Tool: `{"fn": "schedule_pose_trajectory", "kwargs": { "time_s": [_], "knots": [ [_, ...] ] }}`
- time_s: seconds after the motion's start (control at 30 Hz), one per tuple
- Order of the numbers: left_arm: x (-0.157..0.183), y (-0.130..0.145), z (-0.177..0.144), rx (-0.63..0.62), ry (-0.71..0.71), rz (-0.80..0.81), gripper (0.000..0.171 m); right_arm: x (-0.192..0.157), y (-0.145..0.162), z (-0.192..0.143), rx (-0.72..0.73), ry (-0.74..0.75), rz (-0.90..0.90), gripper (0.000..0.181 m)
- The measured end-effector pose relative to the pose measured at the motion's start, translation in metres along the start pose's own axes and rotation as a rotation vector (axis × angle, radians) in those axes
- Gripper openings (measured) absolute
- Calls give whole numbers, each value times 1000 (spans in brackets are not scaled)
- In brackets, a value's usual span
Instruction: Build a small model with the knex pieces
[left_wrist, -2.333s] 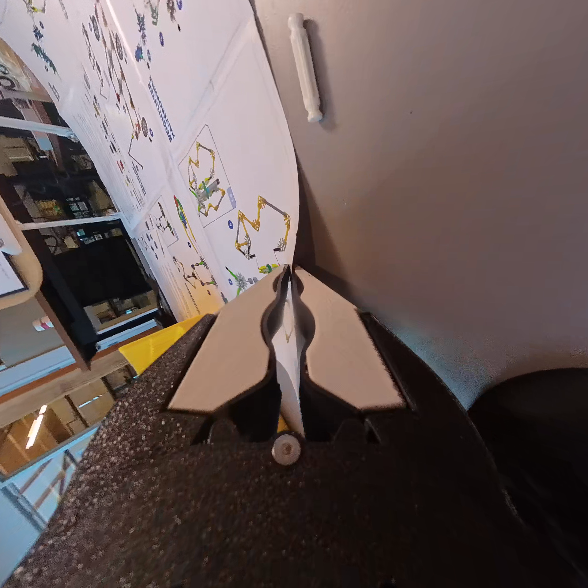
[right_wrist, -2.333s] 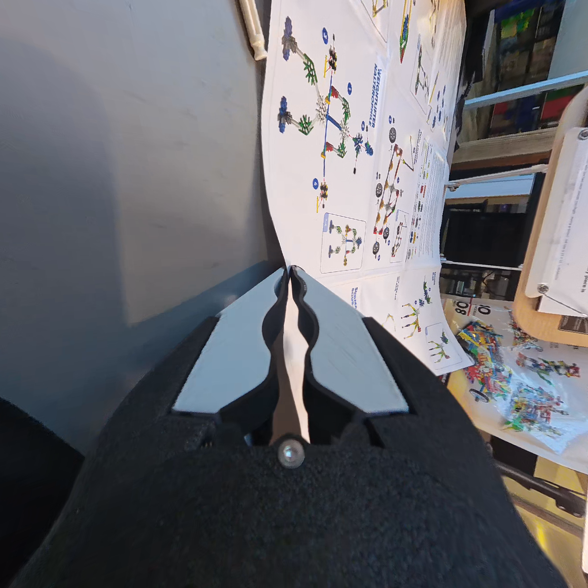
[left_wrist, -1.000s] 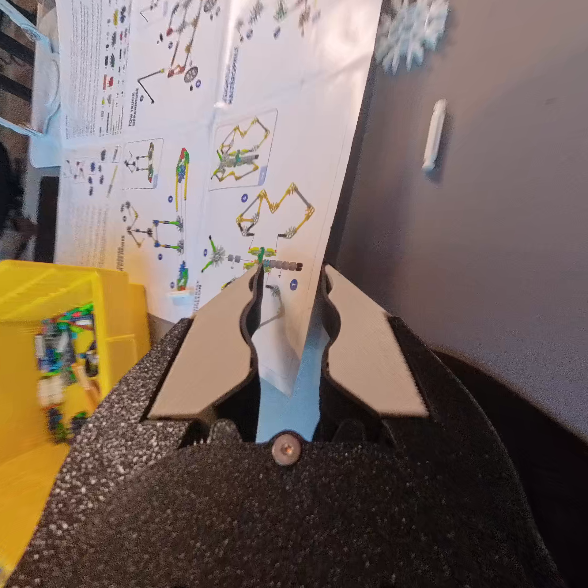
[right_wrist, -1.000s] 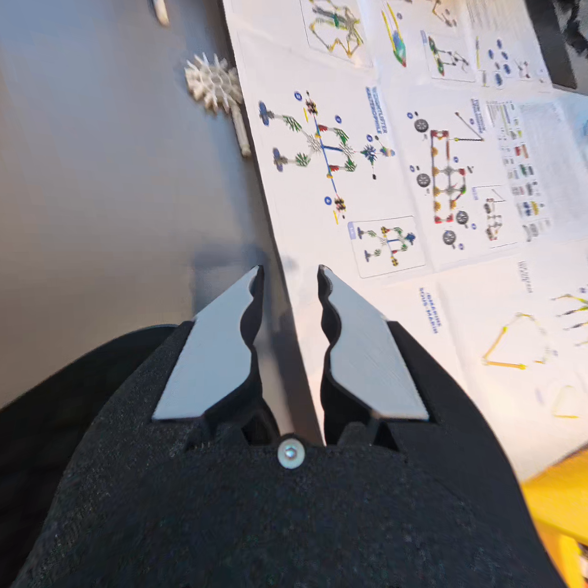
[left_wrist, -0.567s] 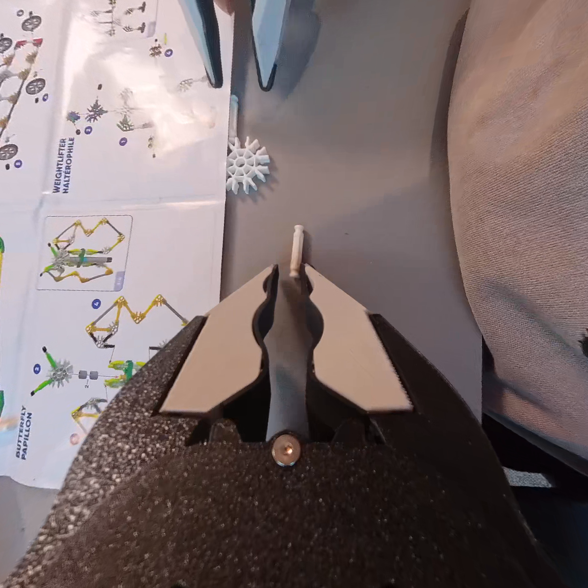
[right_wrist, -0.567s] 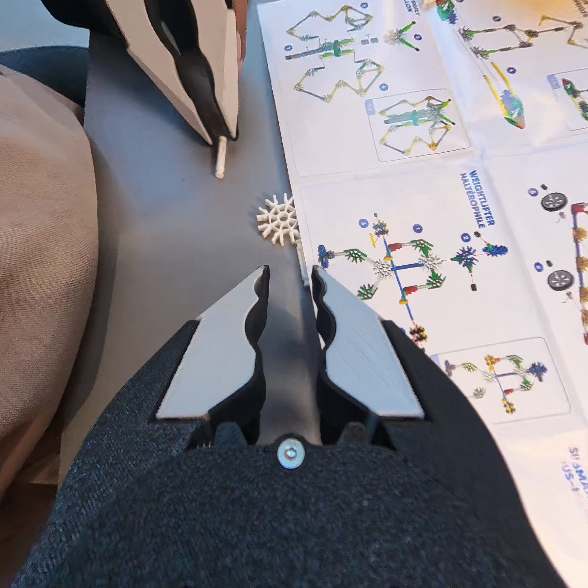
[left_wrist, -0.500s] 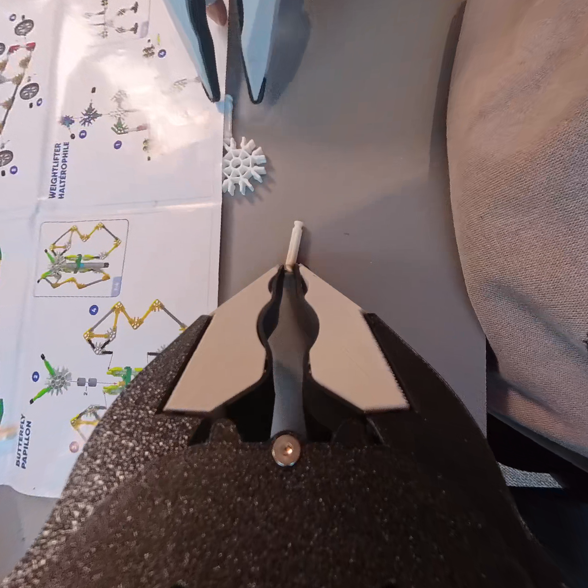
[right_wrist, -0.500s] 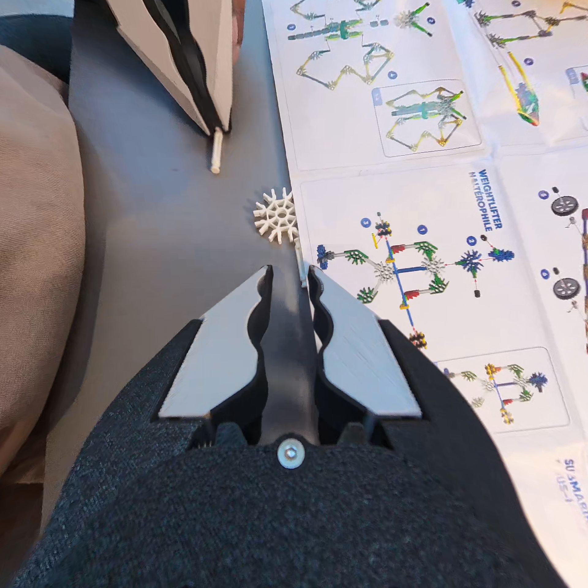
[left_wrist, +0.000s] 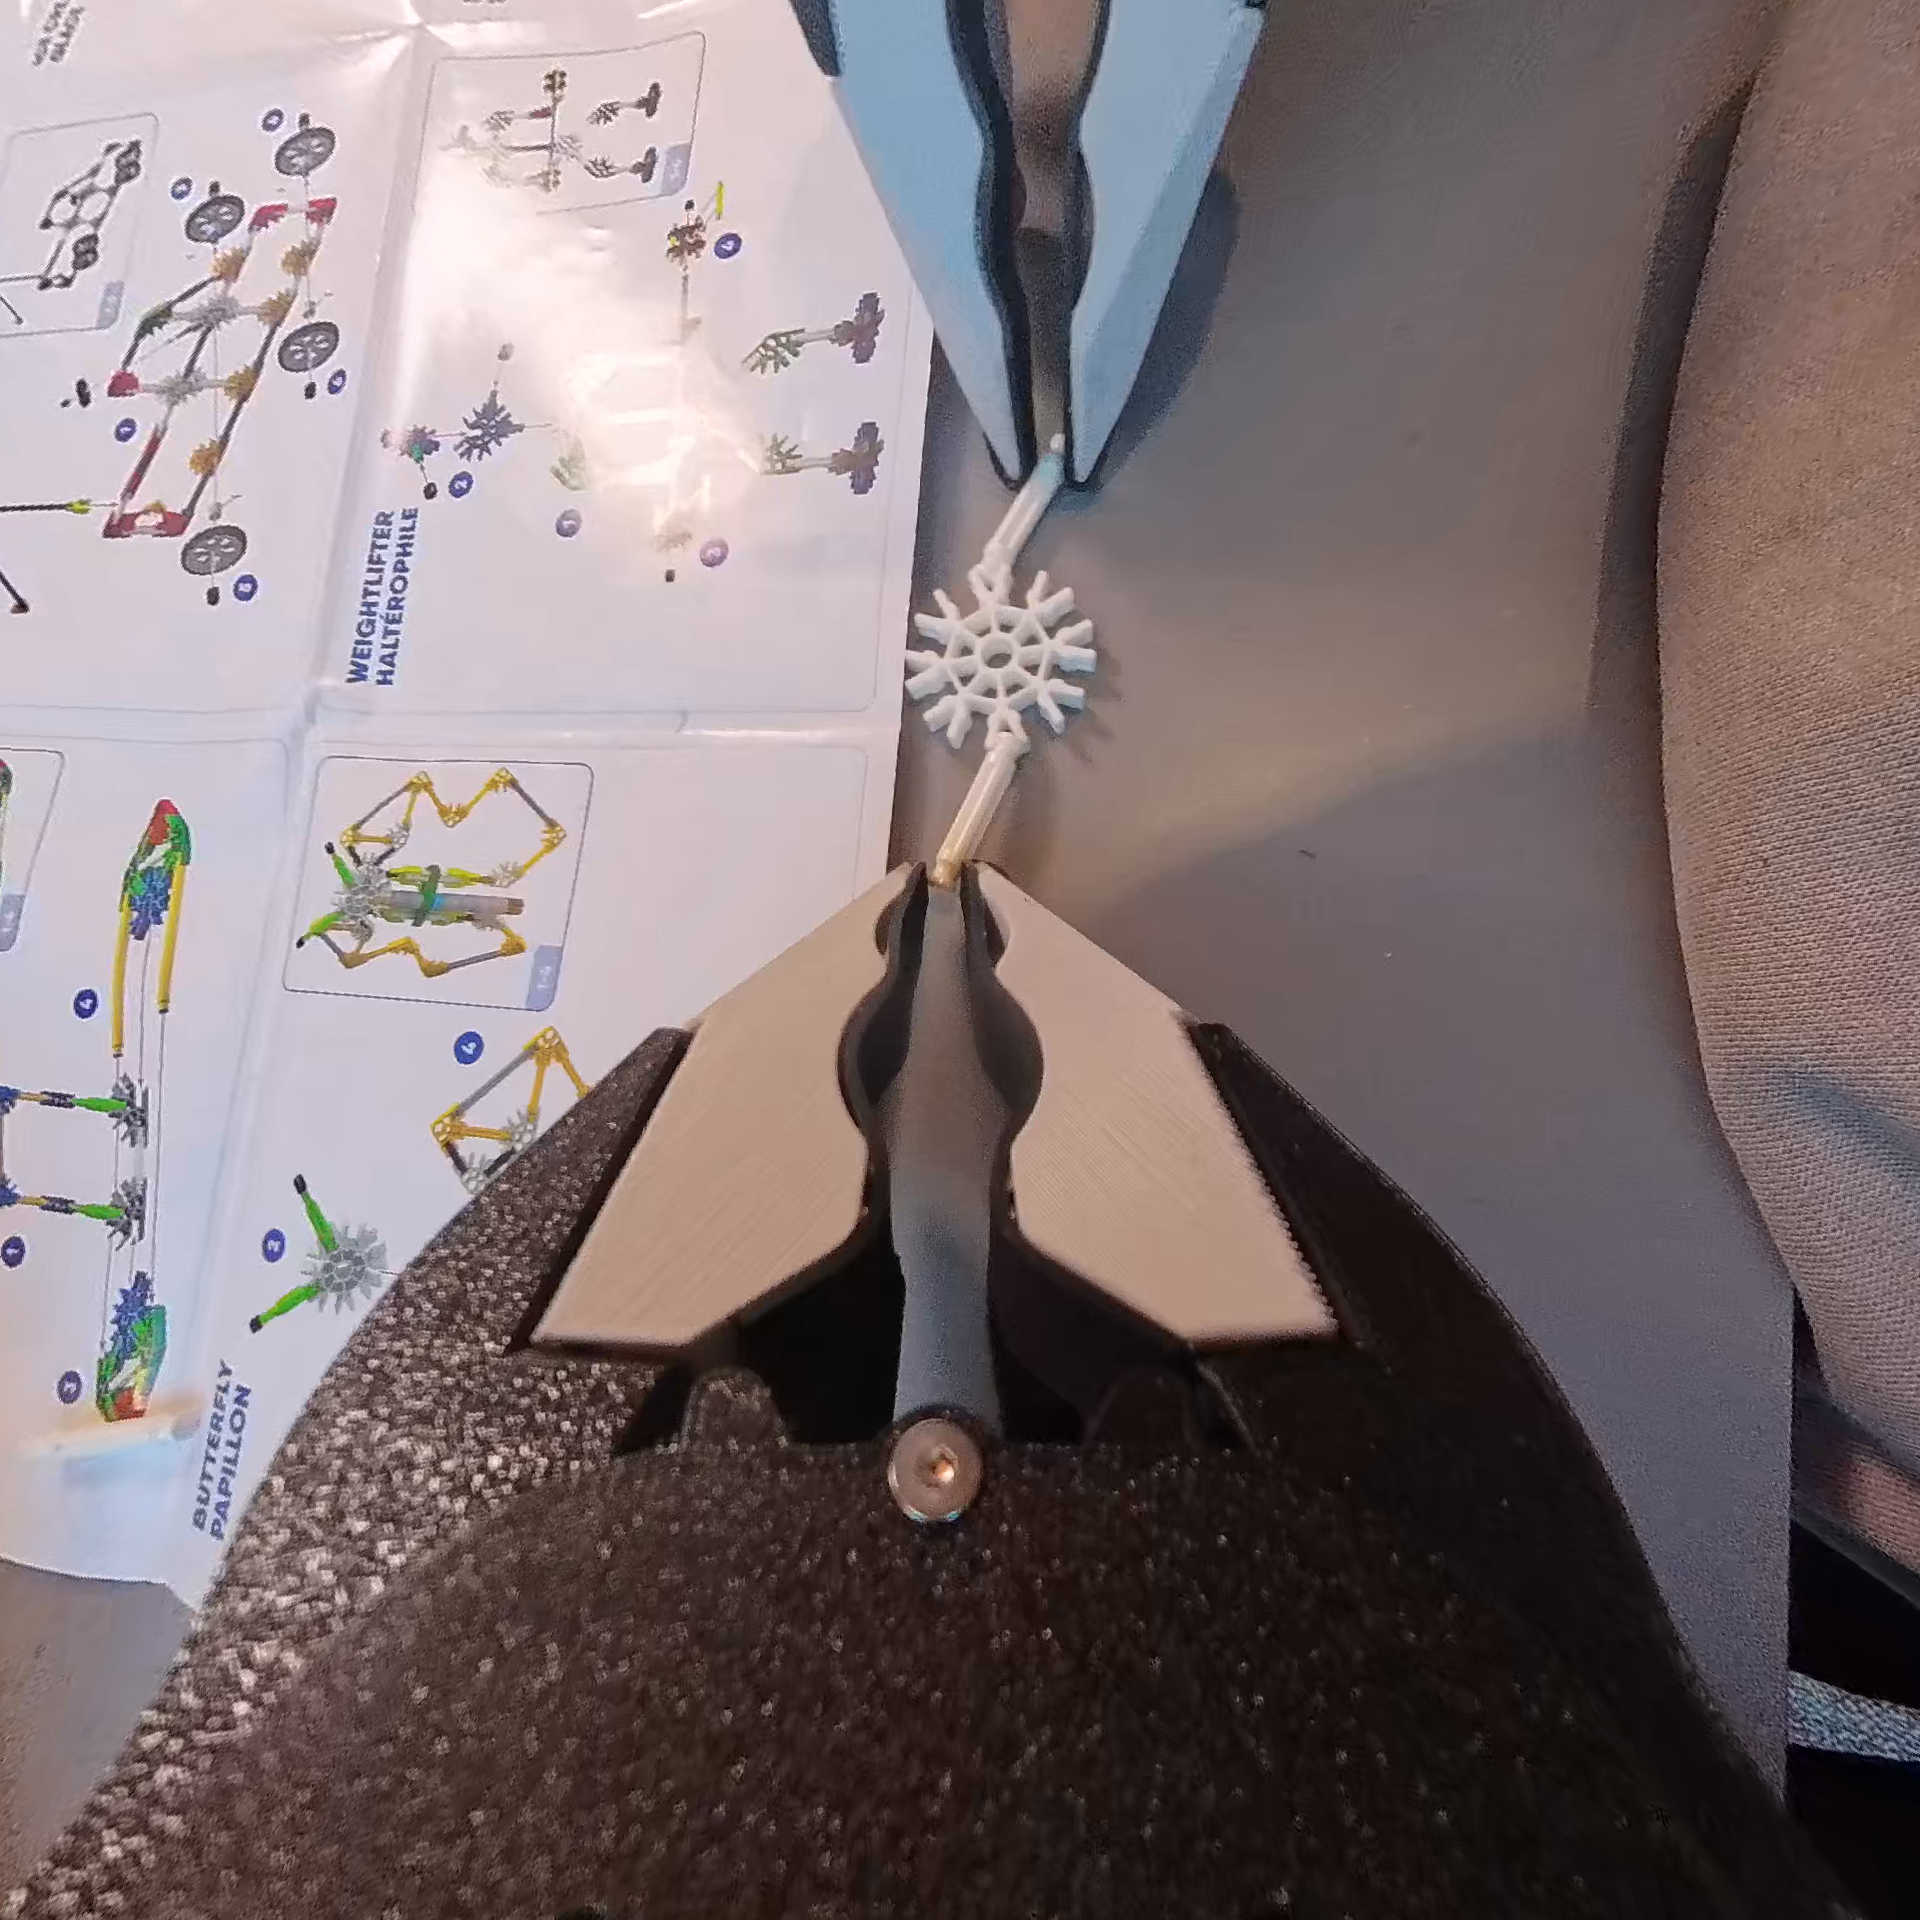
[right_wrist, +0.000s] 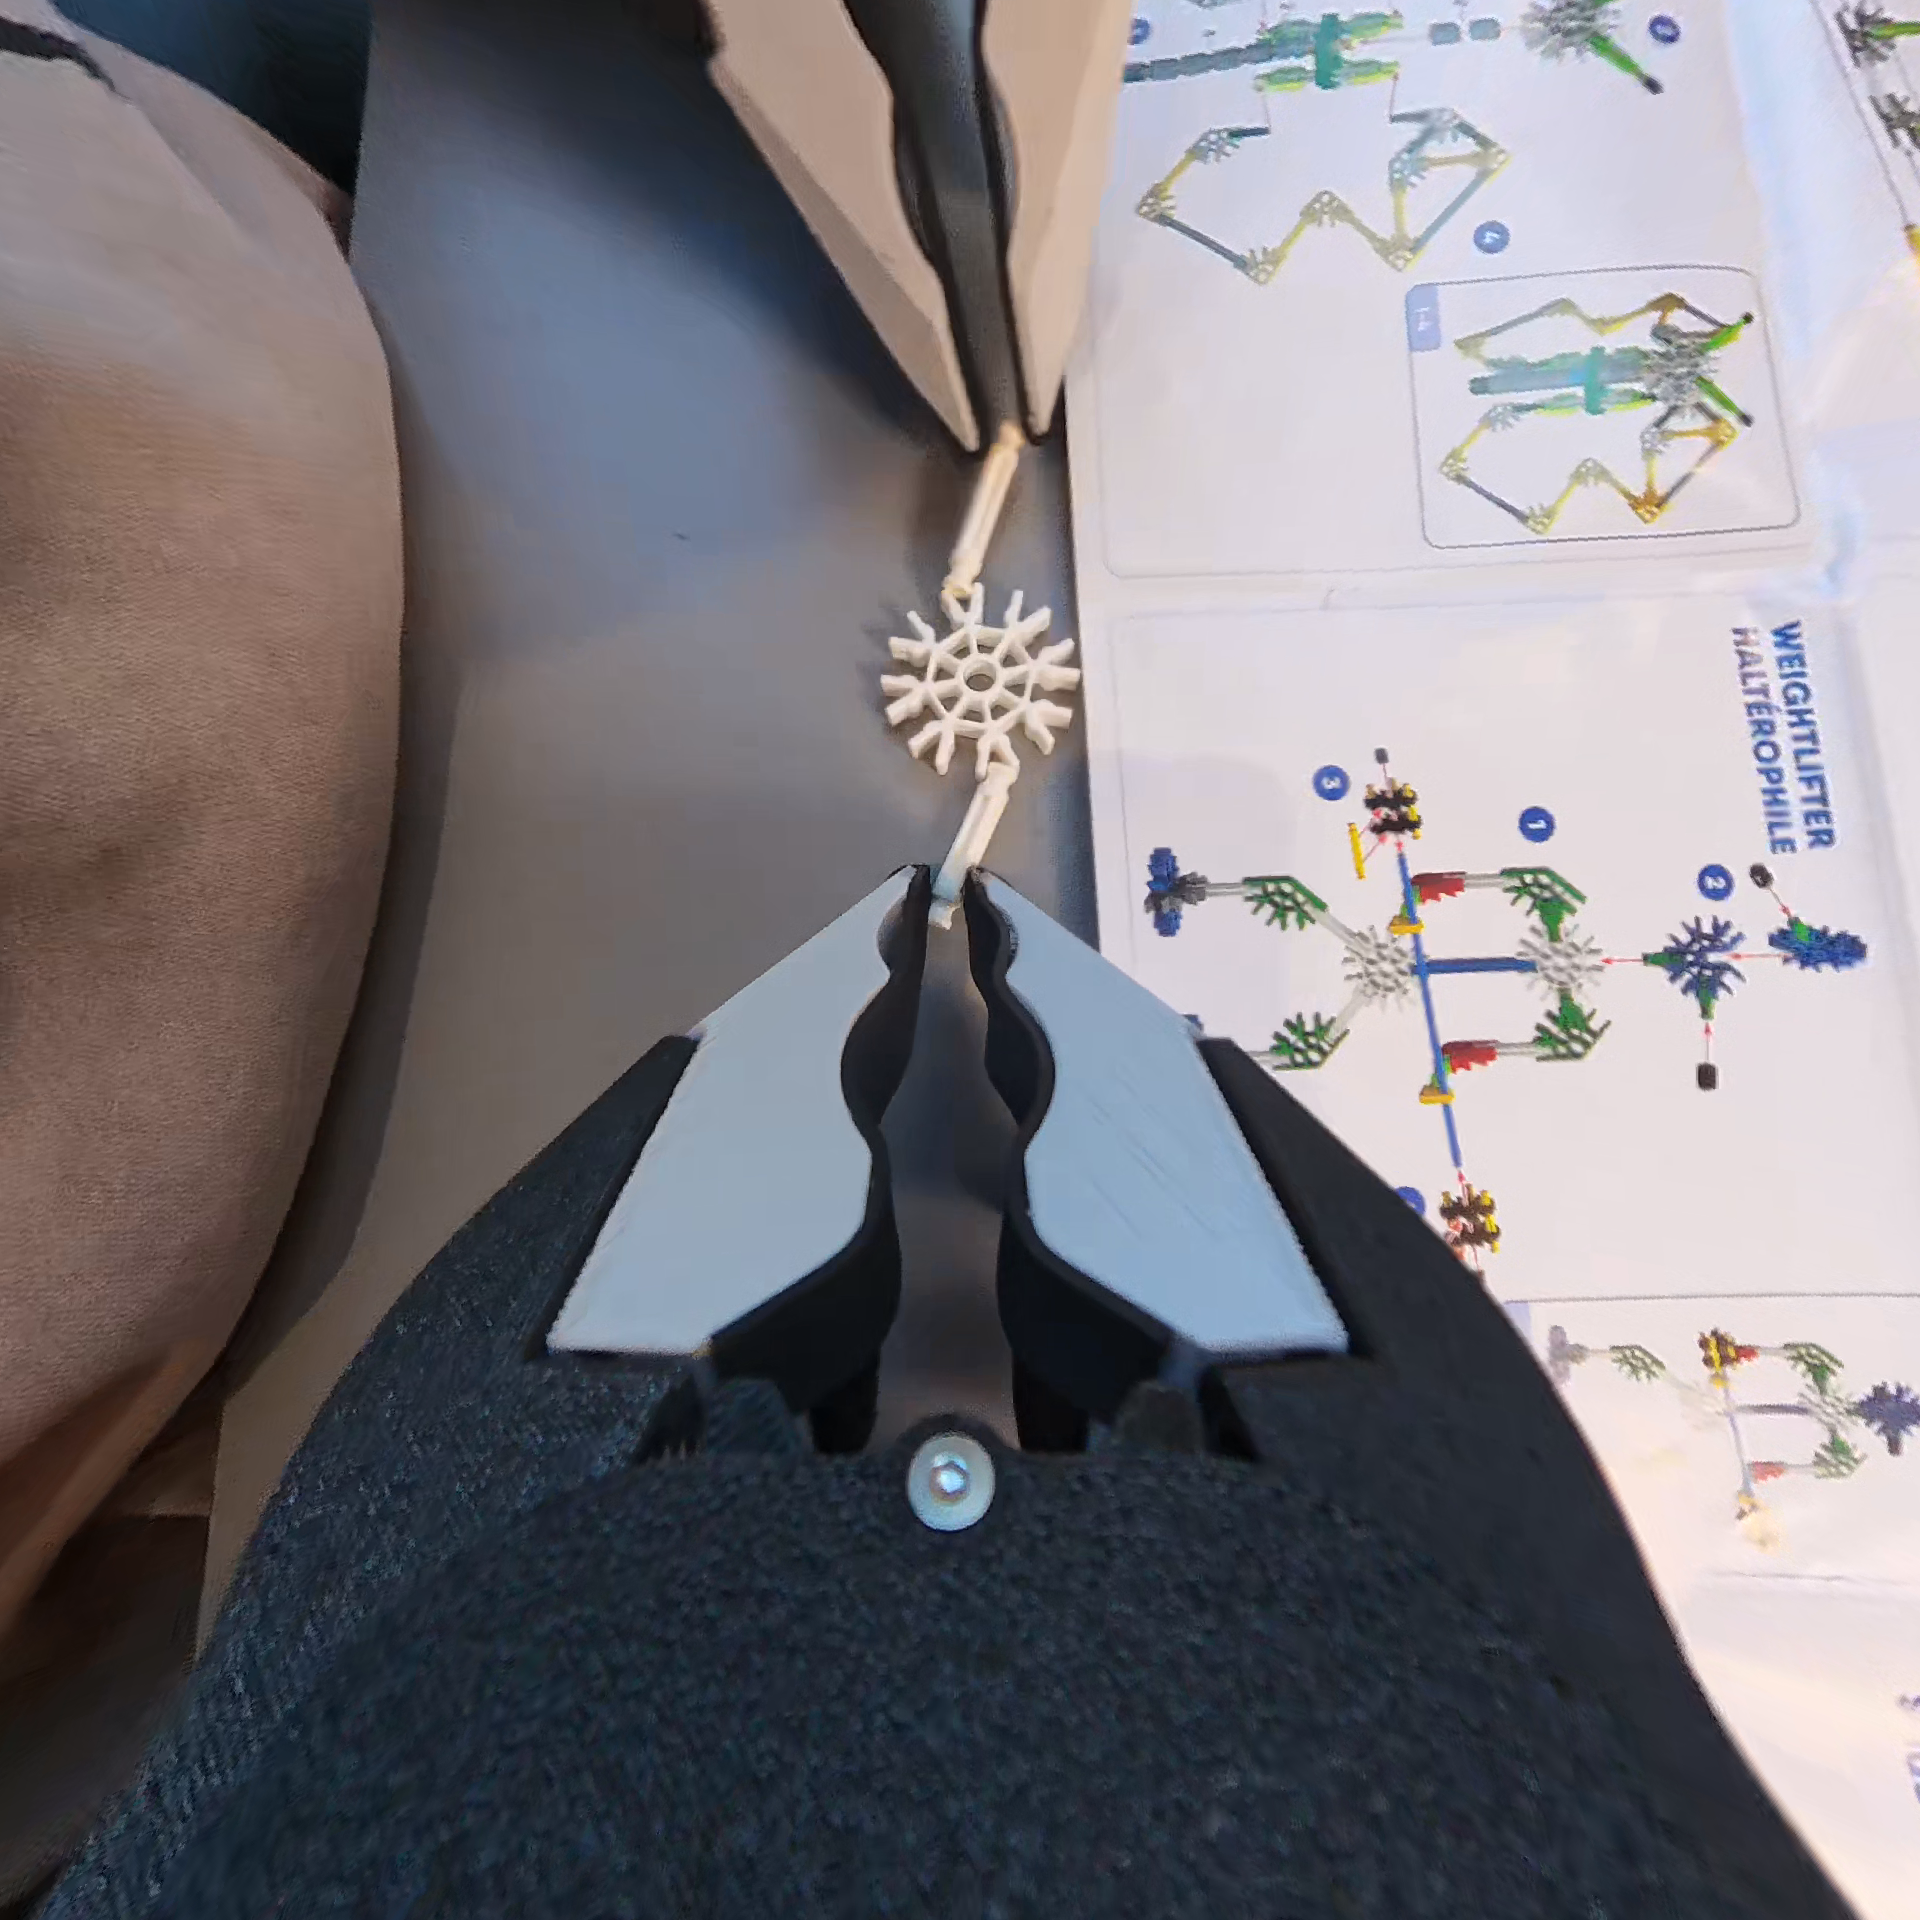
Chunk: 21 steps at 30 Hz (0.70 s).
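Grey tabletop lay under both of your tools, and a white snowflake-shaped connector sat flat on it; take that connector as the landmark. Your left gripper stood just on your side of the connector, its fingers pressed together on the near end of a short white rod; the rod's far end touched one slot of the connector, though whether it was seated there could not be told. Your right gripper faced it from the opposite side of the connector, fingers nearly closed and pinching the tip of a second white rod; that rod's other end sat in a slot of the connector and looked seated. Both rods and the connector made one slightly crooked line between the two sets of fingertips, low over the table. A folded instruction sheet with coloured diagrams lay just beside the connector, on the left in your left wrist view; its edge was close to the connector but apart from it. Beige fabric lay well apart from the connector, on the side away from the sheet.
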<state>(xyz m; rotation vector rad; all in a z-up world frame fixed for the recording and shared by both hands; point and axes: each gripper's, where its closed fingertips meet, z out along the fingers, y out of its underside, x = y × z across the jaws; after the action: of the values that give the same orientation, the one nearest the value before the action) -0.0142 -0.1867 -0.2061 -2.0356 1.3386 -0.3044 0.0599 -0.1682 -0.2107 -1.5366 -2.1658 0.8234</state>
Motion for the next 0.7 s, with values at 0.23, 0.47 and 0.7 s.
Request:
{"fn": "schedule_pose_trajectory", "kwargs": {
  "time_s": [0.23, 0.47, 0.7],
  "knots": [
    [-1, 2, 3, -4, 2, 7, 2, -14, -1, -7, 0, -58, -100, 6],
    [-13, -14, -10, 92, -3, -36, 0, -2, 1, -26, 33, -48, -85, 6],
    [6, -12, -5, 63, 120, 57, 21, 30, 9, -39, 59, 70, -40, 6]
  ]
}}
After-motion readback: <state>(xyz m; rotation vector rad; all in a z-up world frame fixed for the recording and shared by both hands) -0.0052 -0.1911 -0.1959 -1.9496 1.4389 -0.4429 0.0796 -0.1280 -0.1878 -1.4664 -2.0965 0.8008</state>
